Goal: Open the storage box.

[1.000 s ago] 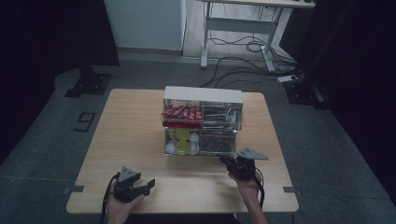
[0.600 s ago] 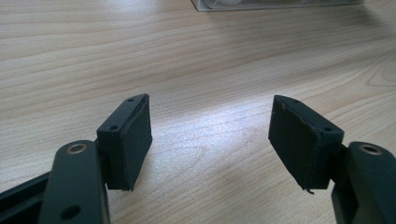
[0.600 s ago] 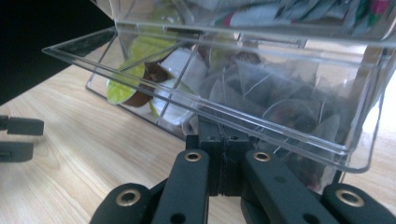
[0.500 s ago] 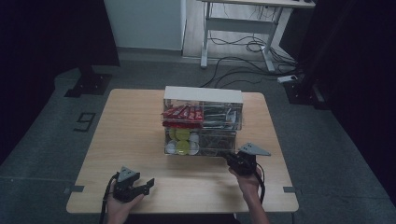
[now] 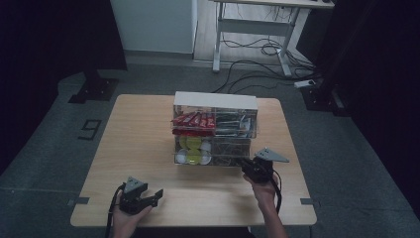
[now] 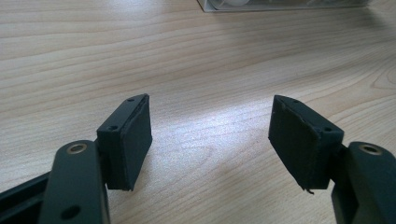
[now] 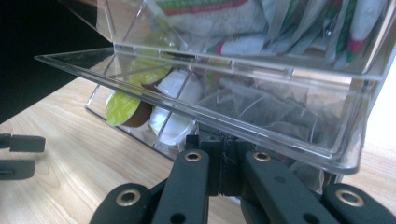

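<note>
Left gripper [image 5: 148, 198] sits at the near left of the table [image 5: 138, 129], same spot as half a second and a second ago, no move. In the left gripper view its jaws are spread wide over bare wood, nothing between them [image 6: 210, 135], parked well apart from the work.

Centre: clear two-level organizer [image 5: 215, 101], not shifted. Red packets [image 5: 193, 120] top left, yellow and white capsules [image 5: 193, 151] lower left, bagged sachets in the right halves.

Right: the one change. Right gripper [image 5: 247, 166] has crept forward from the near right edge and now sits at the organizer's lower right front corner, touching or just beside it. In the right gripper view its jaws look pressed together [image 7: 224, 163] right under the front lip of the clear flap [image 7: 187, 88]. The flap stands tilted up, with capsules [image 7: 123, 107] and sachets [image 7: 261, 107] behind it. Cannot tell if the lip is actually pinched between the pads or the closed tips are only nudging beneath it.

Judgement: the approach is over and the flap of the lower level is being engaged, likely to raise it for access to the sachets. Nothing is taken out yet. The left gripper looks idle for now.
</note>
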The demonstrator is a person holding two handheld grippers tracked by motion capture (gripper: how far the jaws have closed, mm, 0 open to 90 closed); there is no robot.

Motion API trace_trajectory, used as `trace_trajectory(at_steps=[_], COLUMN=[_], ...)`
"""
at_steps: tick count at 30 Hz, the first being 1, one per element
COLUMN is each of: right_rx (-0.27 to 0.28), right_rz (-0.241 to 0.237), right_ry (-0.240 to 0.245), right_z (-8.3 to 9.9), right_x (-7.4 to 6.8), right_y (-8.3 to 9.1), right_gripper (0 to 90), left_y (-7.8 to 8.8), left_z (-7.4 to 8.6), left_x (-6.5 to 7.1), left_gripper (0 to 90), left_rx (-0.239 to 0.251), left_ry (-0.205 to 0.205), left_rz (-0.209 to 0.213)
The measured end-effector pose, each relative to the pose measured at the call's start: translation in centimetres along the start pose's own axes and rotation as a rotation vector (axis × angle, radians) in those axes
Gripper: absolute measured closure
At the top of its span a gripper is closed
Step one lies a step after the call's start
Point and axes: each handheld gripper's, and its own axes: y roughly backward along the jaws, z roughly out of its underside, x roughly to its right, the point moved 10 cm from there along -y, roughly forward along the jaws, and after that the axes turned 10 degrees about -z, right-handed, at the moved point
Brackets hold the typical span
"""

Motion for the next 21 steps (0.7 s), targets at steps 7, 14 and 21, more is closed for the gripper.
trace_trajectory(at_steps=[7,14,21], right_rx=[0.024,0.024,0.079], right_rz=[-0.003,-0.009,-0.004], right_ry=[-0.002,-0.003,-0.009], right_z=[-1.3,-1.7,-2.8], right_x=[0.3,0.7,1.1], right_y=[-0.3,-1.2,-0.8], right_gripper=[89.0,89.1,89.0], left_y=[0.1,0.1,0.0], left_z=[-0.1,-0.1,0.0], left_x=[-0.1,-0.1,0.2], left_gripper=[30.4,30.4,30.4], left_rx=[0.005,0.006,0.001], left_ry=[0.002,0.002,-0.005], left_rz=[-0.004,-0.008,-0.007])
